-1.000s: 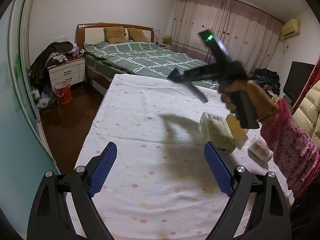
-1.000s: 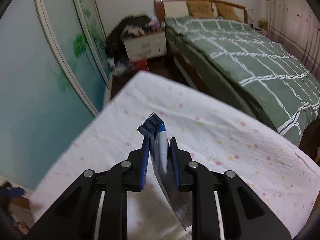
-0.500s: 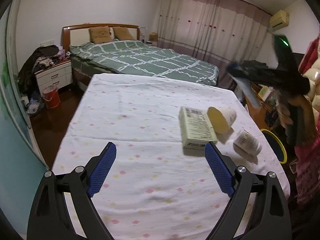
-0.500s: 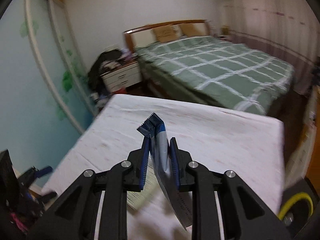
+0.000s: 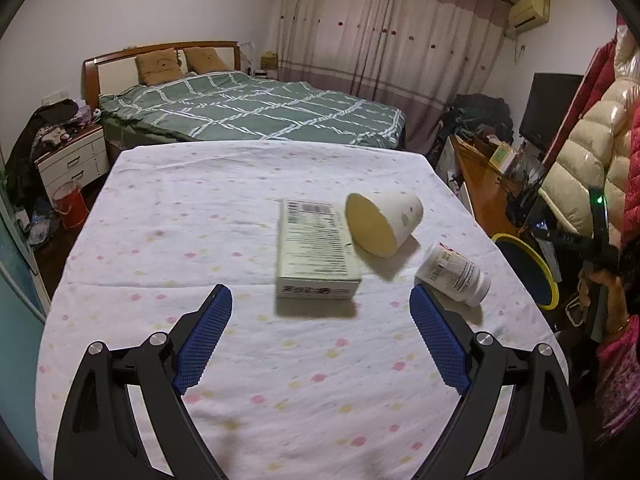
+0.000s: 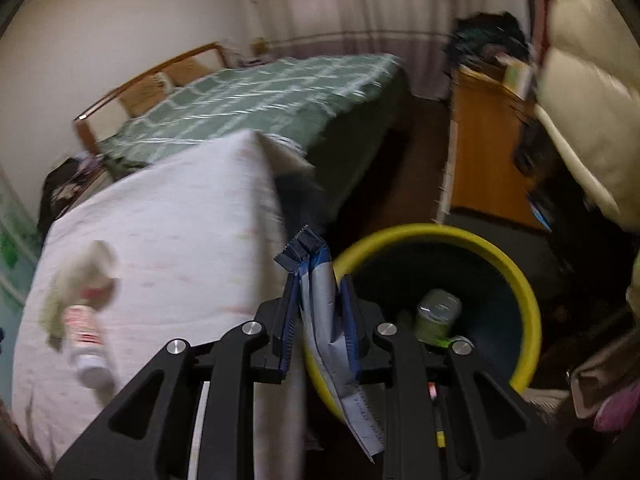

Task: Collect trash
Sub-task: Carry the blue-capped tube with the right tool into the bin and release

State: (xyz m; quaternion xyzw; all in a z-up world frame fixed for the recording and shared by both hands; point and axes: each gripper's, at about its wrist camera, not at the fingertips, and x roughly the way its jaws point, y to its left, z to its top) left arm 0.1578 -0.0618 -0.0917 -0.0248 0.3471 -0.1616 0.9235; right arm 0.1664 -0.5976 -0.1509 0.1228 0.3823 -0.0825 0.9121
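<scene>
My left gripper [image 5: 320, 312] is open and empty, low over the cloth-covered table [image 5: 180, 208]. Ahead of it lie a pale green box [image 5: 314, 252], a tipped paper cup [image 5: 382, 222] and a white pill bottle [image 5: 454, 274] on its side. My right gripper [image 6: 318, 304] is shut on a blue and silver wrapper [image 6: 322, 300], held beside the table at the rim of the yellow-rimmed bin [image 6: 516, 276]. A green item [image 6: 436, 314] lies in the bin. The right gripper [image 5: 596, 240] shows at the right edge of the left wrist view, above the bin [image 5: 532, 268].
A bed with a green checked cover [image 5: 248, 108] stands behind the table. A wooden desk [image 5: 480, 176] and a puffy cream coat [image 5: 580, 152] are to the right. A nightstand [image 5: 70, 160] and red bucket [image 5: 72, 204] are at the left.
My right gripper has swung with the wrapper from over the table to the bin at the right. The left gripper has turned right; the box, cup and bottle now lie nearer the centre of its view.
</scene>
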